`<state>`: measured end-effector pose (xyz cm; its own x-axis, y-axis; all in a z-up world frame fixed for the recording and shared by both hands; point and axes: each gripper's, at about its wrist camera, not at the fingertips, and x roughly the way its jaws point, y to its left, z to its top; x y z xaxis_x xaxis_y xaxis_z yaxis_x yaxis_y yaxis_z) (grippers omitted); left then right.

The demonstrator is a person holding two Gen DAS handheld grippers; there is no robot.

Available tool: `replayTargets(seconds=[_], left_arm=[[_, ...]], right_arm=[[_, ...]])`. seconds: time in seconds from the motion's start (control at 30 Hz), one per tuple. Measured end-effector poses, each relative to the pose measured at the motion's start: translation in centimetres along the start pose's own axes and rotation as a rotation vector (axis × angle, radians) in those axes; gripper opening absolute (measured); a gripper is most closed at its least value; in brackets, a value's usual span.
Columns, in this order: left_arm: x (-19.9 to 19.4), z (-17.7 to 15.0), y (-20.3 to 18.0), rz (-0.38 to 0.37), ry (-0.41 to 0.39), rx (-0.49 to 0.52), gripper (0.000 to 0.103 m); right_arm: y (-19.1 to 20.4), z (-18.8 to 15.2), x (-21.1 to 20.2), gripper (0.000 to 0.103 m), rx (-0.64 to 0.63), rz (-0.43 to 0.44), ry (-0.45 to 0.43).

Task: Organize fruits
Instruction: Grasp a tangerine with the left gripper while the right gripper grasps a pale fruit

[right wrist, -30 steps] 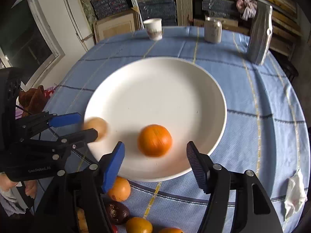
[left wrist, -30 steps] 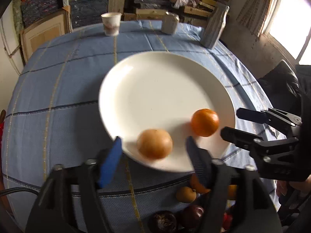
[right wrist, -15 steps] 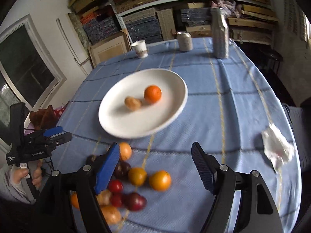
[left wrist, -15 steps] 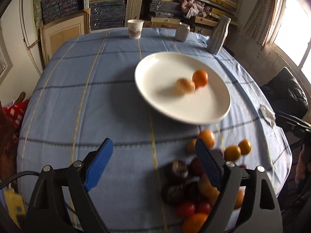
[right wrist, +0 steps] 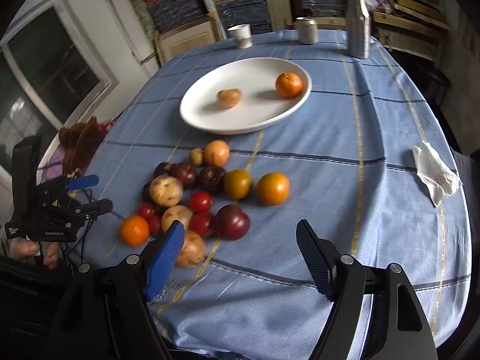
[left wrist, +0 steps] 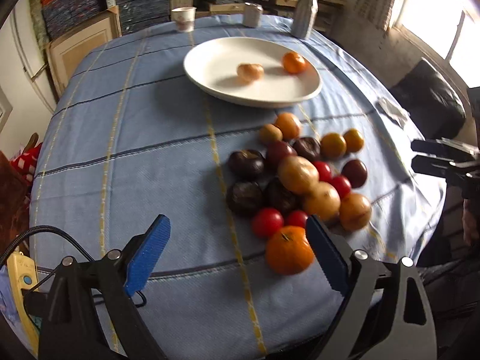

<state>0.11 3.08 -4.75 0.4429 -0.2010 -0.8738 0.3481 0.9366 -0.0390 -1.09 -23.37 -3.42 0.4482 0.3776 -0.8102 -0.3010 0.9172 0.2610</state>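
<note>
A white plate (left wrist: pixel 228 90) (right wrist: pixel 207 120) holds an orange (left wrist: pixel 294 63) (right wrist: pixel 288 84) and a tan fruit (left wrist: pixel 250 72) (right wrist: pixel 229 97). A pile of mixed fruit (left wrist: pixel 300 177) (right wrist: pixel 195 198) lies on the blue cloth in front of the plate: oranges, red tomatoes, dark purple fruits and tan ones. My left gripper (left wrist: pixel 237 255) is open and empty above the near table edge, left of a large orange (left wrist: pixel 288 252). My right gripper (right wrist: pixel 240 258) is open and empty just in front of the pile.
A paper cup (right wrist: pixel 241 36), a can (right wrist: pixel 306 30) and a tall metal bottle (right wrist: pixel 357 24) stand at the far table edge. A crumpled tissue (right wrist: pixel 435 174) lies at the right. Shelves stand behind the table. A cable and power strip (left wrist: pixel 21 273) hang at the near left.
Both grippers have pulled back from the plate toward the near table edge, open and empty. The two fruits stay on the plate and the pile has come into full view.
</note>
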Motion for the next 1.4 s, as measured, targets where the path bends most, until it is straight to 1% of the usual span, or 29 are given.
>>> replayTargets(seconds=[0.1, 0.17, 0.23, 0.3, 0.37, 0.4, 0.47, 0.53, 0.57, 0.6, 0.7, 0.77, 0.87, 0.93, 1.07, 1.1, 1.2, 1.27, 1.4], left_arm=[[0.7, -0.6, -1.6, -0.016, 0.031, 0.059, 0.089], [1.3, -1.0, -2.4, -0.017, 0.045, 0.094, 0.089], [1.8, -1.2, -2.8, -0.016, 0.05, 0.107, 0.089], [2.3, -1.2, -2.9, -0.041, 0.054, 0.11, 0.089], [2.7, -1.1, -2.9, -0.066, 0.06, 0.11, 0.085], [2.9, -1.1, -2.9, -0.086, 0.066, 0.114, 0.08], [3.4, -0.9, -2.9, -0.11, 0.079, 0.118, 0.075], [3.9, -0.9, -3.0, -0.124, 0.096, 0.127, 0.067], [4.1, -0.9, -3.1, -0.131, 0.106, 0.134, 0.065], [4.4, -1.0, -3.2, -0.139, 0.117, 0.144, 0.064], [4.8, -1.2, -3.4, -0.153, 0.131, 0.16, 0.062], [5.1, -1.1, -3.4, -0.162, 0.138, 0.157, 0.061], [5.5, -1.0, -3.1, -0.168, 0.141, 0.145, 0.058], [5.5, -0.9, -2.9, -0.178, 0.139, 0.135, 0.058], [5.5, -0.8, -2.9, -0.181, 0.133, 0.142, 0.055], [5.4, -0.8, -3.0, -0.179, 0.131, 0.147, 0.053], [4.6, -0.7, -3.2, -0.173, 0.115, 0.169, 0.043], [4.0, -0.5, -2.9, -0.153, 0.099, 0.173, 0.043], [3.7, 0.0, -2.1, -0.144, 0.082, 0.138, 0.043]], right_arm=[[1.7, -0.4, 0.8, 0.078, -0.07, 0.048, 0.048], [2.6, -0.7, 2.0, 0.078, -0.104, 0.085, 0.102], [3.0, -0.8, 2.9, 0.078, -0.116, 0.106, 0.142], [3.3, -0.8, 3.6, 0.077, -0.123, 0.117, 0.164], [3.5, -0.8, 4.2, 0.076, -0.128, 0.128, 0.181], [3.6, -0.8, 4.6, 0.075, -0.133, 0.129, 0.189], [3.9, -0.7, 5.2, 0.068, -0.143, 0.135, 0.207], [4.3, -0.8, 5.9, 0.064, -0.154, 0.138, 0.229], [4.3, -0.8, 6.1, 0.06, -0.156, 0.143, 0.239], [4.4, -0.7, 6.4, 0.058, -0.154, 0.147, 0.246], [4.3, -0.7, 6.7, 0.056, -0.141, 0.16, 0.257], [4.1, -0.6, 7.1, 0.049, -0.128, 0.168, 0.268], [3.6, -0.7, 7.7, 0.048, -0.101, 0.184, 0.292], [3.5, -0.7, 7.9, 0.045, -0.091, 0.2, 0.294], [3.5, -0.8, 7.5, 0.044, -0.099, 0.203, 0.285], [3.6, -0.7, 7.3, 0.044, -0.103, 0.202, 0.277], [3.4, -0.2, 6.1, 0.044, -0.113, 0.189, 0.226], [3.1, 0.2, 5.2, 0.044, -0.105, 0.178, 0.195], [1.8, 0.8, 4.5, 0.044, -0.064, 0.158, 0.157]])
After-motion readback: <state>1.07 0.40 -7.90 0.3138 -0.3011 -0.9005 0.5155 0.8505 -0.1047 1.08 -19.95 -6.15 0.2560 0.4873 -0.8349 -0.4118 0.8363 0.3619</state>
